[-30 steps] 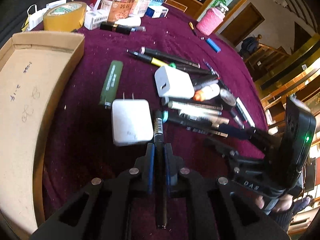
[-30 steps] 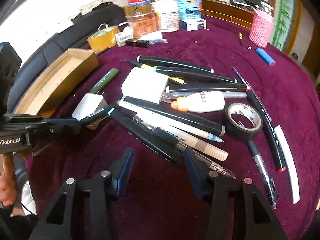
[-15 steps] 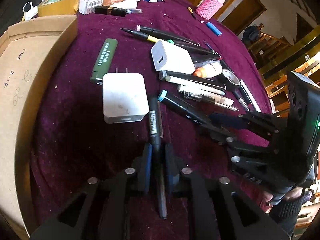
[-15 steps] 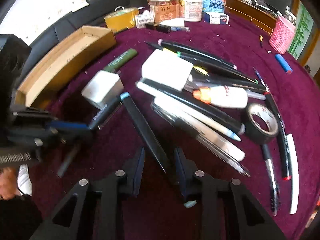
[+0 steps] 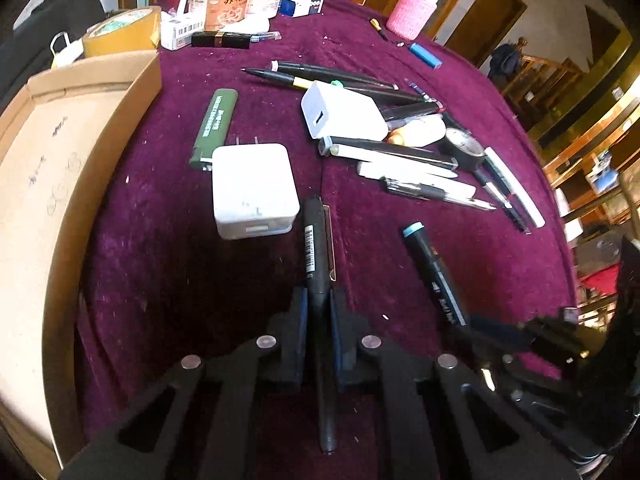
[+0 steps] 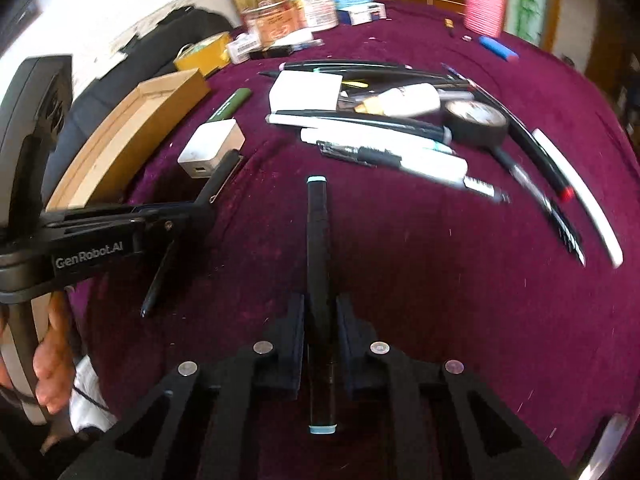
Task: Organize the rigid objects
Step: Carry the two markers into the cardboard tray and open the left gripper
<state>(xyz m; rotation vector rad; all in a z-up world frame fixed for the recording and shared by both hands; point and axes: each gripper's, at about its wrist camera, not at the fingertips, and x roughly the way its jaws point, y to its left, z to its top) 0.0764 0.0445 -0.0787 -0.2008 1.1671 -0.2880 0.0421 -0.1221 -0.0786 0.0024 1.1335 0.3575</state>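
My left gripper (image 5: 319, 300) is shut on a black pen (image 5: 316, 240) with a barcode label, held above the purple cloth beside a white charger (image 5: 253, 190). My right gripper (image 6: 320, 308) is shut on a black marker with teal ends (image 6: 317, 240), lifted clear of the pile. That marker also shows in the left wrist view (image 5: 432, 268), and the left gripper with its pen shows in the right wrist view (image 6: 200, 204). A pile of pens and markers (image 5: 408, 160), a second white charger (image 5: 340, 114), a glue bottle (image 6: 404, 100) and a black tape roll (image 6: 476, 122) lie further back.
A cardboard box (image 5: 60, 168) stands open at the left. A green lighter (image 5: 214, 128) lies by the charger. Yellow tape (image 5: 120, 32), jars (image 5: 224, 0), a pink cup (image 5: 412, 16) and a blue lighter (image 5: 426, 54) sit at the table's far side.
My right gripper has closed on the teal-ended marker and pulled it away from the pile. My left gripper has drawn back slightly with the black pen.
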